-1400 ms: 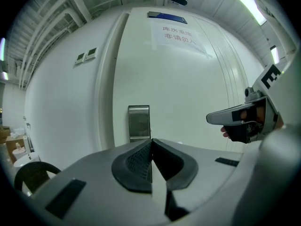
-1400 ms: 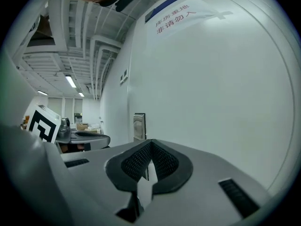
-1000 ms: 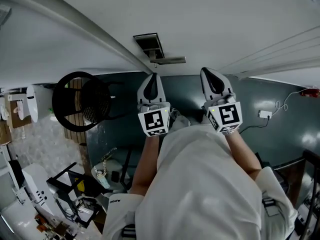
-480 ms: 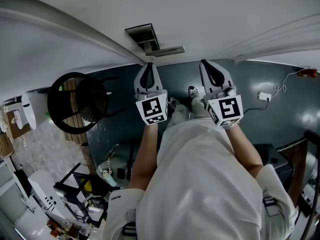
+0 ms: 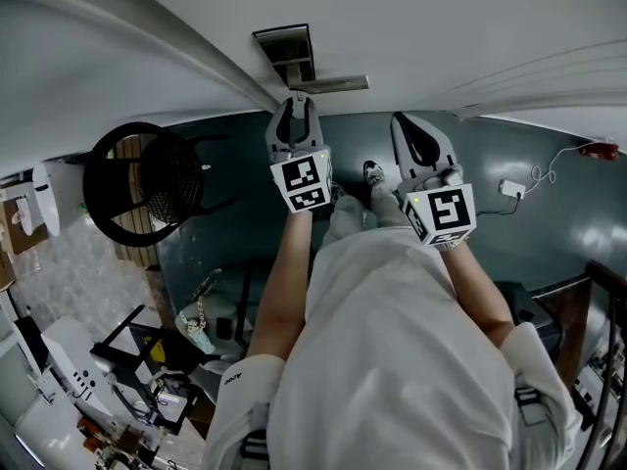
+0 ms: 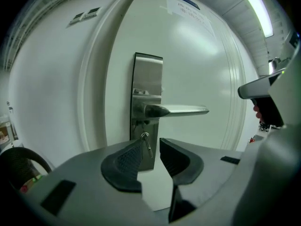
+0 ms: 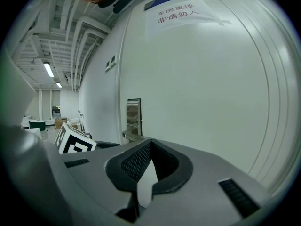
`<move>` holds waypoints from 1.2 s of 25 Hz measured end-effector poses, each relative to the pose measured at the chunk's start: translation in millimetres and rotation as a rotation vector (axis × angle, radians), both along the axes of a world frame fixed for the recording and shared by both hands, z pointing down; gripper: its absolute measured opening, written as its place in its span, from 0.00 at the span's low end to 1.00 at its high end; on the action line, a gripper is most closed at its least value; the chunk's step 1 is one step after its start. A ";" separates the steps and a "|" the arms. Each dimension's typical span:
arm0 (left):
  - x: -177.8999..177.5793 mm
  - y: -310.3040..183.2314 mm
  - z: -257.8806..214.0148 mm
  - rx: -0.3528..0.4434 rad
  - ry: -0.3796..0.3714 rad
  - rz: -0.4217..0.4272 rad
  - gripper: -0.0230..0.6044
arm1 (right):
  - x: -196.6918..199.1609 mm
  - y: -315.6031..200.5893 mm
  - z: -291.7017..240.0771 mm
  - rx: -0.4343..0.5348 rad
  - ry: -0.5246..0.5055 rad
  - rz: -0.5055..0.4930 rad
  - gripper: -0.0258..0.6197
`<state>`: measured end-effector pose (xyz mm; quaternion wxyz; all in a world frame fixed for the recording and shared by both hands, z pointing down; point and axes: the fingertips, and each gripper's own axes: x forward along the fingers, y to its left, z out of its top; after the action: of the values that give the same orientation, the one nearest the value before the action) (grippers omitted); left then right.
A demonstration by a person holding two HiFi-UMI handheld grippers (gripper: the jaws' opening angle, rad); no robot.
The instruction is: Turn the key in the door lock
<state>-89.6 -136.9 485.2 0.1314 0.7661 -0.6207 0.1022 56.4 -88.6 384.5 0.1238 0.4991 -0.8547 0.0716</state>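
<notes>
Open went the left gripper (image 6: 150, 144): its jaws, pressed together a second earlier, had just been spreading, and in the head view it had edged in closer under the handle. Between the ribbed pads (image 6: 128, 158) hung the key (image 6: 147, 146), stuck in the lock and slanting down. It sat close by the pad on the view's left, too close to say whether it touched, but nothing was squeezing it, so no grip. Just above, the handle (image 6: 181, 110) ran level to the right off the steel lock plate (image 6: 147, 79), all set on the white door (image 6: 202, 60). Over to the right gripper (image 7: 151, 141): tips together, nothing between them, held off to the right of the plate and aimed at bare door. A paper notice (image 7: 181, 12) sat high on the door. Off to the left in the head view, a black chair (image 5: 147, 184) stood on the dark floor (image 5: 549, 233).
</notes>
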 end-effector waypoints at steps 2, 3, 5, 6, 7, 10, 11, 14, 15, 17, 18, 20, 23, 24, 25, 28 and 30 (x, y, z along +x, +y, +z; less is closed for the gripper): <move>-2.2 -2.9 6.1 -0.001 0.005 -0.024 0.21 | 0.8 3.1 0.7 -0.002 0.005 -0.006 0.03; -2.9 -4.4 8.1 0.001 0.011 -0.034 0.21 | 1.7 4.0 0.7 -0.002 0.008 -0.007 0.03; -3.4 -7.5 11.1 0.002 0.028 -0.052 0.21 | 4.1 4.7 -0.1 0.002 0.011 -0.008 0.03; -3.2 -9.1 13.0 -0.003 0.037 -0.059 0.21 | 5.5 4.7 -0.4 0.004 0.013 -0.008 0.03; -2.9 -10.6 15.1 -0.008 0.046 -0.068 0.21 | 7.0 4.7 -0.8 0.006 0.015 -0.007 0.03; -2.9 -15.6 21.3 -0.019 0.075 -0.095 0.20 | 9.8 4.2 -1.8 0.009 0.019 -0.011 0.03; -3.7 -17.4 22.9 -0.021 0.086 -0.106 0.20 | 9.8 3.6 -1.8 0.009 0.020 -0.015 0.03; -4.5 -19.6 25.6 -0.016 0.113 -0.130 0.11 | 9.6 3.3 0.8 0.007 0.024 -0.031 0.03; -4.1 -19.5 25.8 -0.013 0.124 -0.137 0.10 | 9.8 3.5 1.8 0.005 0.027 -0.037 0.03; -4.1 -19.4 25.2 -0.007 0.169 -0.152 0.09 | 10.6 3.5 2.5 0.001 0.033 -0.051 0.03; -4.8 -19.6 24.6 -0.004 0.207 -0.159 0.09 | 11.0 3.1 2.5 0.001 0.038 -0.058 0.03; -6.4 -20.1 23.9 -0.005 0.308 -0.176 0.09 | 12.1 1.8 2.5 -0.001 0.046 -0.070 0.03; -8.4 -19.6 25.1 -0.018 0.508 -0.197 0.08 | 13.8 1.1 4.9 -0.008 0.053 -0.086 0.03; -8.8 -19.2 25.6 -0.021 0.581 -0.201 0.08 | 13.9 1.5 5.8 -0.011 0.055 -0.092 0.03; -9.1 -18.9 26.0 -0.023 0.653 -0.202 0.08 | 13.6 1.9 6.5 -0.013 0.057 -0.098 0.03; -10.6 -19.3 27.1 -0.022 0.855 -0.202 0.08 | 10.2 2.1 6.8 -0.015 0.061 -0.123 0.03; -11.2 -18.9 27.8 -0.020 1.003 -0.198 0.08 | 8.2 2.8 7.0 -0.016 0.064 -0.137 0.03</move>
<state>-100.8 -155.8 512.9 0.4296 0.6571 -0.5499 -0.2851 64.6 -85.9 391.5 0.1599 0.4407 -0.8817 0.0539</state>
